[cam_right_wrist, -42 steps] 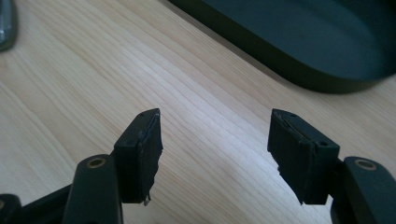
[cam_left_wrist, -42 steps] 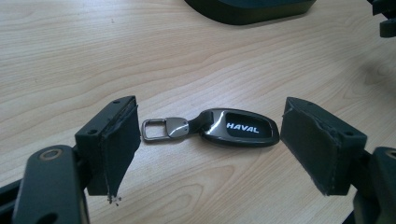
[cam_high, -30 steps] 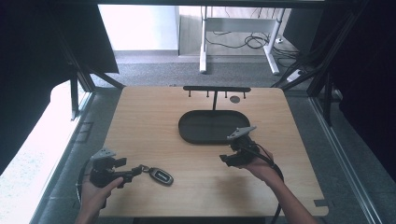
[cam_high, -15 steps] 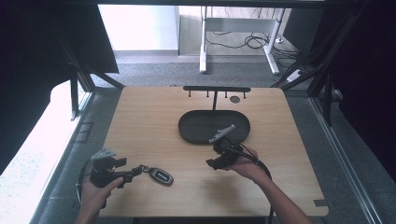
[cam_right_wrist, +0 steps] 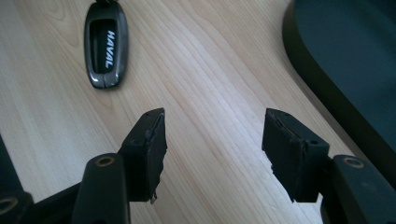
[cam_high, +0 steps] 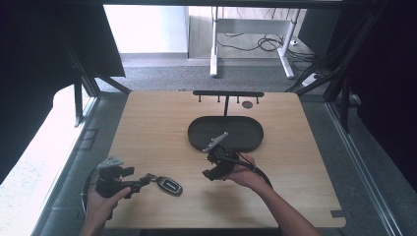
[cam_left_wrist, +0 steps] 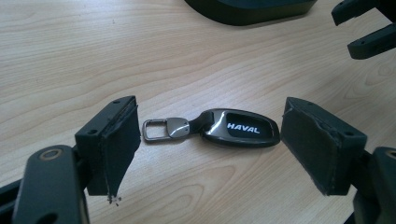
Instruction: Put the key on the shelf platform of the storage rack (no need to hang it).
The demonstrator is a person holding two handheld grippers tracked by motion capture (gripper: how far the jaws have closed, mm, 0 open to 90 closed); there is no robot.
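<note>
Key fob point(cam_left_wrist: 240, 127), dark glossy, "HAVAL" lettering, lies flat on the wooden counter point(cam_high: 162, 123) near its front-left part; seen in high view at point(cam_high: 169, 186) and in right gripper view at point(cam_right_wrist: 105, 45). Metal loop point(cam_left_wrist: 155, 129) sticks out of the fob end toward the left claw's left jaw.

Left claw point(cam_left_wrist: 210, 135): jaws wide apart, fob lying between them, loop end close to one pad, body end close to the other; contact with either pad cannot be told. Nothing clamped. In high view the left claw point(cam_high: 143, 181) sits just left of the fob, held by the left hand point(cam_high: 103, 201) at the counter's front-left edge.

Right claw point(cam_right_wrist: 212, 135): jaws apart, nothing between them, bare counter wood below. Fob is ahead and off to its left, apart from it. In high view the right claw point(cam_high: 209, 173) is near counter centre-front, held by the right hand point(cam_high: 243, 172), grey plate on top, cable trailing.

Black oval tray point(cam_high: 246, 142) sits behind the right claw, mid-counter; its rim shows at point(cam_right_wrist: 317, 93) and point(cam_left_wrist: 247, 11). Black rack with pegs point(cam_high: 227, 93) stands at the counter's far edge behind the tray.
</note>
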